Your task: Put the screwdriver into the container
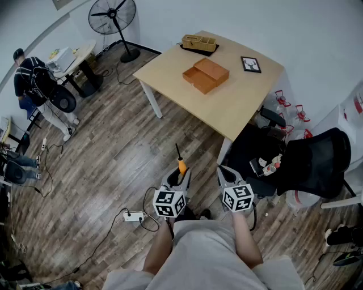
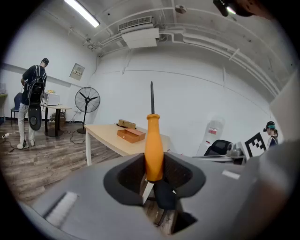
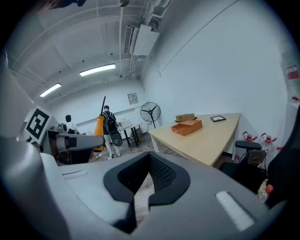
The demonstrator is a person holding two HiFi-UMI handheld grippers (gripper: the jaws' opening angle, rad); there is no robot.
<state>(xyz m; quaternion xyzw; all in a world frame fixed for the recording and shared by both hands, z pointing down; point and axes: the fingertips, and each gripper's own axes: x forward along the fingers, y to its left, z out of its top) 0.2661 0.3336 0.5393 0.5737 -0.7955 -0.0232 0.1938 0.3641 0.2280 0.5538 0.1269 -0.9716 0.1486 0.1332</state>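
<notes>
A screwdriver [image 1: 181,165] with an orange handle and a thin black shaft stands upright in my left gripper [image 1: 180,173], low over the wooden floor in front of the person's legs. In the left gripper view the jaws are shut on the screwdriver [image 2: 153,150] handle, and the shaft points up. An open orange-brown box [image 1: 205,75] lies on the light wooden table [image 1: 238,102], well ahead of both grippers. My right gripper [image 1: 227,175] hangs beside the left one. In the right gripper view its jaws meet with nothing between them, and the box [image 3: 186,126] shows far off.
A wooden organiser [image 1: 198,42] and a small picture frame [image 1: 250,64] sit on the table's far side. A black office chair [image 1: 317,161] stands to the right. A power strip [image 1: 135,216] with cables lies on the floor. A person [image 1: 34,79] and a fan [image 1: 113,17] stand at the far left.
</notes>
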